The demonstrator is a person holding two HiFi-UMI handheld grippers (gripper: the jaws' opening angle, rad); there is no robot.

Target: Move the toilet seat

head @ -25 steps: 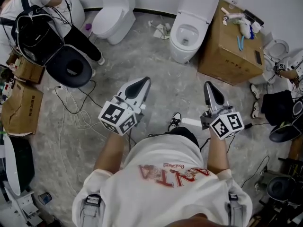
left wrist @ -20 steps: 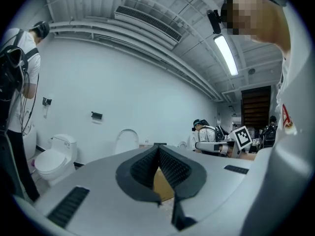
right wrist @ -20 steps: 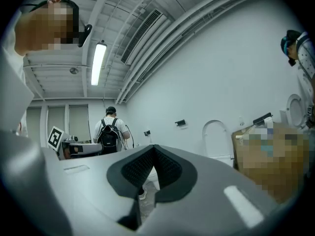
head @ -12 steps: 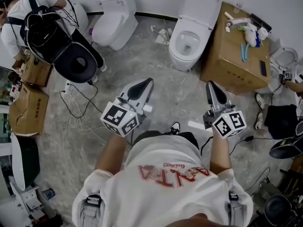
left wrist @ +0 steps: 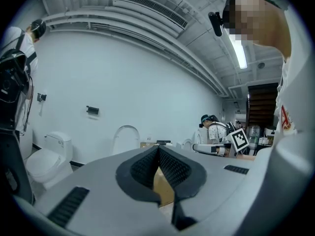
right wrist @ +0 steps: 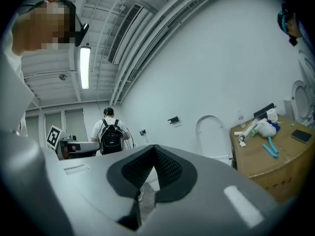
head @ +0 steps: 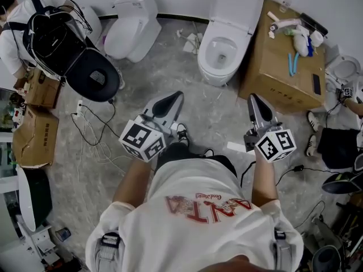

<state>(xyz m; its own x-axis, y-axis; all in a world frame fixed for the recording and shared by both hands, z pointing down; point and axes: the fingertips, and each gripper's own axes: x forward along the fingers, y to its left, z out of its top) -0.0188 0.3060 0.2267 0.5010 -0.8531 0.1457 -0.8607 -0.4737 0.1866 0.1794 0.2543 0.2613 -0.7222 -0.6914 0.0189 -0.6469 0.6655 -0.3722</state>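
So far: nothing of the task looks done; we judge that we are on the approach, well short of contact.
Left gripper [head: 172,100]: jaws together, nothing between them.
Right gripper [head: 253,100]: jaws together as well, empty.
Seat [head: 237,4]: raised against the wall on the open toilet [head: 211,69], well ahead of both grippers and nearer the right one's line.
Left to do: we must close in, part one pair of jaws, take the seat's edge and swing it.
Box [head: 278,61]: just right of the toilet, ahead of the right gripper; its near corner narrows that side.
Second toilet [head: 133,27]: ahead and left of the left gripper, apart from ours.
Cables [head: 91,130]: on the floor [head: 215,115] left of the left gripper; we could trip if we drift that way.
Open room: bare floor runs straight ahead of both grippers up to the toilet.
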